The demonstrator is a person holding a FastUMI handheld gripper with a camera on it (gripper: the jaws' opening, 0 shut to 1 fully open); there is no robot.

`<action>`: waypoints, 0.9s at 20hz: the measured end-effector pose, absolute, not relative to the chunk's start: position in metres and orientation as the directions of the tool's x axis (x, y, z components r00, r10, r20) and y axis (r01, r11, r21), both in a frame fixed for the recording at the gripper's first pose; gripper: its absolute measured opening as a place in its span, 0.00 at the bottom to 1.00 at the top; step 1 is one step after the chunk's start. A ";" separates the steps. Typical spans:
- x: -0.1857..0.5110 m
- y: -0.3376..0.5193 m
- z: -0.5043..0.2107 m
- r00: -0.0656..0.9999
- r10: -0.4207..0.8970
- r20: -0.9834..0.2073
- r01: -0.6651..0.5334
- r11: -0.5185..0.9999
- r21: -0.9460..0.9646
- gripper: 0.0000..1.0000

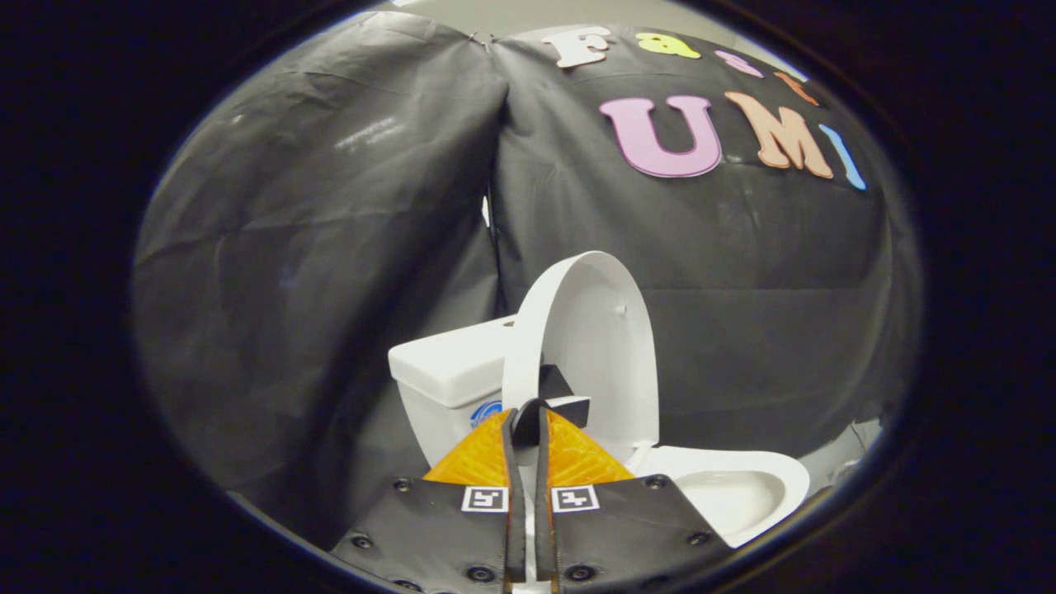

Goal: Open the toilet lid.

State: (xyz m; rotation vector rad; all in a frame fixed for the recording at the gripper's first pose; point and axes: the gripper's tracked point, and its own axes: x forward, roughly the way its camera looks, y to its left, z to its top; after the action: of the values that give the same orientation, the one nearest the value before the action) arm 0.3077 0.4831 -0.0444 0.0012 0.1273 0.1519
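Toilet lid (606, 346) raised almost to upright above the bowl, its pale inner face turned to the right and its rim curving up and over in front of the tank (450, 367). The gripper (528, 425) sits at the lid's near edge, its two orange fingers (477, 458) drawn close together with a narrow slit between them (the black tips meet right at the lid's rim, beside a small black block fixed there). Whether both tips actually press on the rim or on the block cannot be told from this angle, since the fingers hide the point of contact. Behind the orange fingers lie the gripper's black plates, each carrying a small square black-and-white marker (484, 498). To the right of the fingers and below the lid, the open white bowl (742, 495) shows its seat ring and hollow. The tank stands to the far left of the lid, with a blue mark low on its front face. Black cloth wall (313, 247) hangs behind the toilet on both sides, meeting at a seam just above the tank.
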 end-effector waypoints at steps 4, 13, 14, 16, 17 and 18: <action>0.308 0.484 -0.048 0.979 0.155 -0.130 -0.155 0.988 0.011 0.05; 0.309 0.490 -0.045 0.966 0.208 -0.151 -0.208 0.978 0.020 0.16; 0.310 0.490 -0.048 0.964 0.209 -0.164 -0.210 0.978 0.007 0.16; 0.305 0.495 -0.044 0.953 0.253 -0.169 -0.255 0.967 0.010 0.21; 0.305 0.501 -0.043 0.945 0.284 -0.160 -0.284 0.958 0.023 0.25; 0.301 0.500 -0.041 0.945 0.290 -0.148 -0.289 0.957 0.032 0.30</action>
State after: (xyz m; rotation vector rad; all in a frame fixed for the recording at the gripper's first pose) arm 0.3014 0.4997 -0.0409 0.0100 0.1525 0.2951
